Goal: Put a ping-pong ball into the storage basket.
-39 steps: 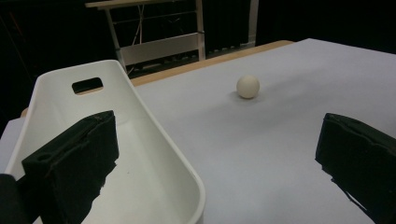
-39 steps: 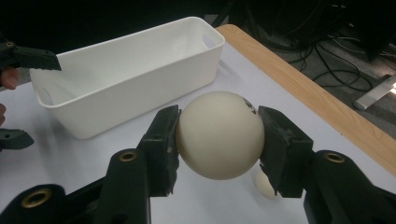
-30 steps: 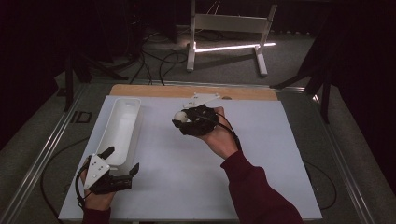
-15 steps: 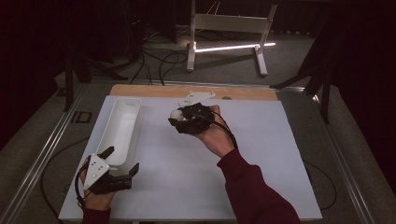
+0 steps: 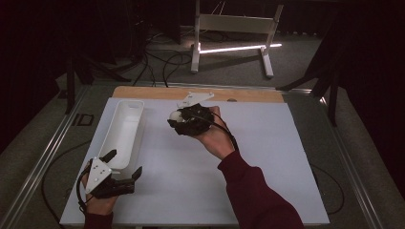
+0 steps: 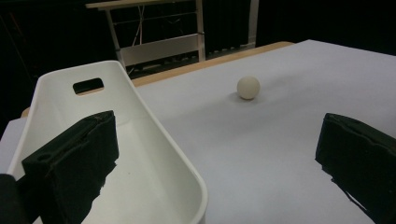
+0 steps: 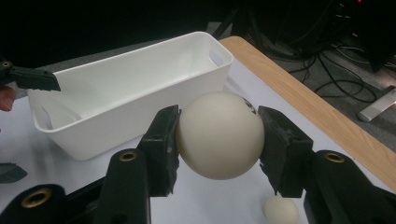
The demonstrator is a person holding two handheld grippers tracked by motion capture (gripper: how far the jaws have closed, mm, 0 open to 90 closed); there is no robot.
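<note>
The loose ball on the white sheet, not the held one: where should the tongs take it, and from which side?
Across its widest middle, coming down from above. The loose ball is round, so any pair of opposite sides serves, and it rests alone on the flat sheet, apart from the bin. The open left tongs look free for it.

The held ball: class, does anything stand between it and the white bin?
Nothing visible does. The ball is clamped in the right gripper above bare table, the white bin open-topped just beyond. The left gripper straddles the bin's near end, jaws open, off the direct path.
</note>
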